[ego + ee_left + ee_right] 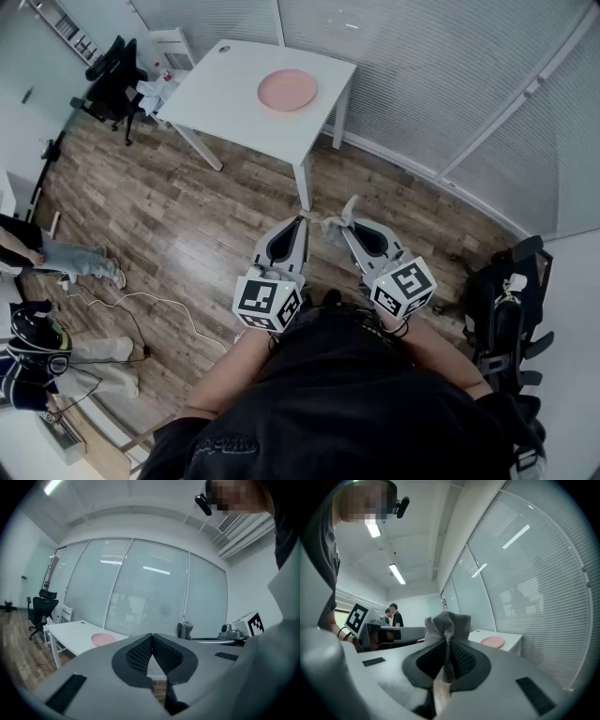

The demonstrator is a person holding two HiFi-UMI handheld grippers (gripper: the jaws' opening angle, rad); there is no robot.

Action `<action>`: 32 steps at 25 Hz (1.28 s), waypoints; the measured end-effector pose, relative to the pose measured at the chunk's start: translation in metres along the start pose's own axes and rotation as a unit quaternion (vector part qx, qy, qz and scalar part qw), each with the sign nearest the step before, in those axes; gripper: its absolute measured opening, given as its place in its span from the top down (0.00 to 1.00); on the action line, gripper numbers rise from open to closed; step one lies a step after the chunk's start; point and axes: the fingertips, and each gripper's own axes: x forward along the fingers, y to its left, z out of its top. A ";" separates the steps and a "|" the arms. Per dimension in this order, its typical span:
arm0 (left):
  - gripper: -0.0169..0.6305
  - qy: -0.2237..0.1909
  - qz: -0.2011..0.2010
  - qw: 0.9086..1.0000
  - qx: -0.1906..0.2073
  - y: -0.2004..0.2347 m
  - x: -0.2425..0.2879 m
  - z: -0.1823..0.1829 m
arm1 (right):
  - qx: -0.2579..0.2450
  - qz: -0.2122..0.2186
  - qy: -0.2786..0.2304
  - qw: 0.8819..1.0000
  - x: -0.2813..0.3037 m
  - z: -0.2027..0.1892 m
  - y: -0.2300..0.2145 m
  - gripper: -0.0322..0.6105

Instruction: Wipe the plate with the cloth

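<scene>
Clenched on the cloth (447,620), my right gripper (449,644) holds it ready for wiping, my left gripper (151,639) is pinched empty as the spare, and the plate (287,90) sits on the table (216,103) well ahead of these 2 tools.

Far plate (287,90) in all views

Black shirt (356,403), grey fingers (299,246), black-and-white marker cubes (267,302)
</scene>
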 end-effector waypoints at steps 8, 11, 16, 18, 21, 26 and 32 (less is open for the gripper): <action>0.95 0.000 0.003 1.000 -0.010 0.011 -0.002 0.001 | -0.005 0.005 0.006 1.000 0.010 0.000 0.006 0.89; 0.95 0.001 0.002 1.000 -0.014 0.017 -0.002 0.001 | -0.002 0.012 0.008 1.000 0.016 -0.001 0.011 0.89; 0.95 0.001 -0.001 1.000 -0.016 0.025 0.001 0.003 | 0.001 0.020 0.009 1.000 0.026 0.000 0.014 0.89; 0.95 0.003 0.000 1.000 -0.017 0.030 0.002 0.003 | 0.002 0.016 0.011 1.000 0.030 0.000 0.012 0.89; 0.95 0.006 0.003 1.000 -0.020 0.041 0.004 0.004 | 0.005 0.010 0.013 1.000 0.039 0.000 0.010 0.89; 0.95 0.009 0.003 1.000 -0.024 0.061 0.012 0.005 | 0.006 0.004 0.011 1.000 0.058 0.001 0.006 0.89; 0.95 0.009 -0.011 0.999 -0.029 0.102 0.027 0.017 | 0.005 -0.009 0.015 1.000 0.103 0.009 0.001 0.89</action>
